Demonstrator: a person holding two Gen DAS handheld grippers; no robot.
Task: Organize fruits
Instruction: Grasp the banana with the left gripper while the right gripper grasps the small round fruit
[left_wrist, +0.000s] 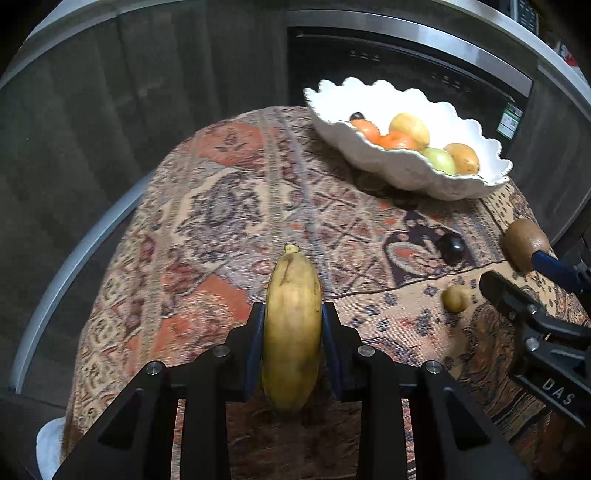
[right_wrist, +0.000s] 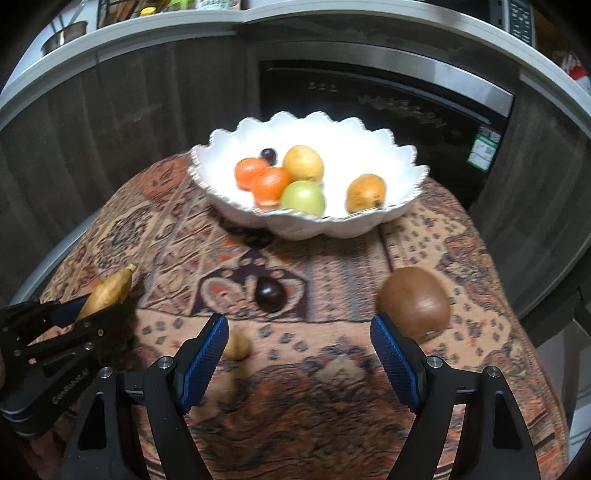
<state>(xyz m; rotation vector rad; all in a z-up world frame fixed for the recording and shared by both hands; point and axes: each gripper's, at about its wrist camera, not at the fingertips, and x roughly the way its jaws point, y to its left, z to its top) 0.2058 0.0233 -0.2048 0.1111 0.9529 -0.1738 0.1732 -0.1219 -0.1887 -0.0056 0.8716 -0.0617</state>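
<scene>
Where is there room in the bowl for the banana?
The bowl has bare white room along its back, behind the yellow fruit, and between the green apple and brown fruit. Its front left is crowded with oranges. The left gripper holds the banana.

Banana (left_wrist: 292, 332) in left claw (left_wrist: 292, 332) above patterned cloth (left_wrist: 207, 206)

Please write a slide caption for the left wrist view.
Left gripper holds a banana above the patterned tablecloth, with the white fruit bowl ahead.
</scene>
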